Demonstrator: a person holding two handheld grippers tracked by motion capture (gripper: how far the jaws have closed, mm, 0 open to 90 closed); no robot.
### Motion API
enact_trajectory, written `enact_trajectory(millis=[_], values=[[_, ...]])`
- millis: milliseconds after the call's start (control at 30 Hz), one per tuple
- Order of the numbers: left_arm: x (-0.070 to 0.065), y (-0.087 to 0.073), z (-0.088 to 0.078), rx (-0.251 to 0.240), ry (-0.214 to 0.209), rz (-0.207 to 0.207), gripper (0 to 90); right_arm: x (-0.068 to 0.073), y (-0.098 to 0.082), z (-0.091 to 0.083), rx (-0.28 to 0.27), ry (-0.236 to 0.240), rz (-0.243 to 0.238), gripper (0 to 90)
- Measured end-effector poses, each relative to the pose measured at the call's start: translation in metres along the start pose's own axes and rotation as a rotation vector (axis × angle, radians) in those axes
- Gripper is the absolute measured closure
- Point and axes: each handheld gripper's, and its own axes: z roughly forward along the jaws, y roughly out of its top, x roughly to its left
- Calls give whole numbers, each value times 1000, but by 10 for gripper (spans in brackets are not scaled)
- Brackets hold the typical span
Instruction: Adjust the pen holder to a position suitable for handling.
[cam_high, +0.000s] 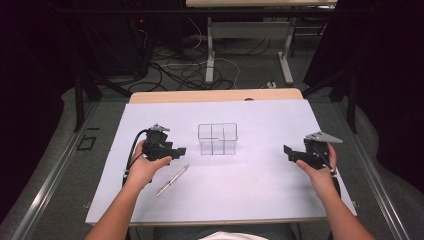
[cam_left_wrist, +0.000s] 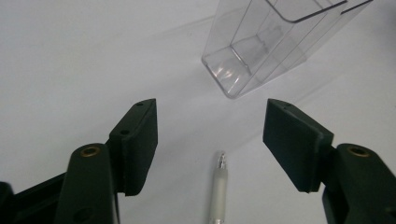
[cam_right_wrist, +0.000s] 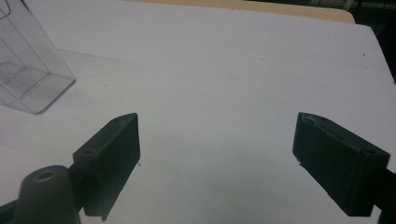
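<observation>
- Nearest to you, your forearms come in over the near edge of the counter (cam_high: 260, 190), one toward each side of its white top.
- Your left gripper (cam_high: 176, 150) sits left of centre, about halfway between the near and far edges. Its jaws stand well apart with nothing gripped between them.
- In the left gripper view the pen (cam_left_wrist: 218, 186) lies flat on the counter in the gap between those jaws, clear of both pads, its tip pointing away toward the clear organizer (cam_left_wrist: 275, 42).
- From the high view, the pen (cam_high: 172, 180) lies at a slant just to the near side of your left hand (cam_high: 147, 167), left of centre and closer to the near edge than to the far one.
- Your right gripper (cam_high: 290, 152) is held near the right edge, well apart from the pen. In the right gripper view its jaws stand wide apart, over bare counter, holding nothing.
- Farther off, the clear organizer (cam_high: 217, 139) stands upright at the counter's middle, between the two grippers, touching neither.
- Beyond it, the far edge shows a wooden strip (cam_high: 215, 96).
</observation>
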Motion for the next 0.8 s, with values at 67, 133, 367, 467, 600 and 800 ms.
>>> enact_trajectory(millis=[67, 133, 367, 467, 600, 800], values=[[0, -2, 1, 6, -2, 6, 324, 0, 0, 0, 0, 1, 0, 145], [-1, -3, 2, 15, -7, 26, 301, 0, 0, 0, 0, 0, 1, 144], [-6, -9, 9, 67, 41, 87, 284, 0, 0, 0, 0, 3, -7, 145], [-7, -10, 12, 84, 47, 117, 289, 0, 0, 0, 0, 3, -5, 145], [-6, -13, 17, 104, 42, 128, 296, 0, 0, 0, 0, 3, -6, 145], [-4, -17, 23, 141, 63, 127, 317, 0, -1, 1, 1, 3, -8, 145]])
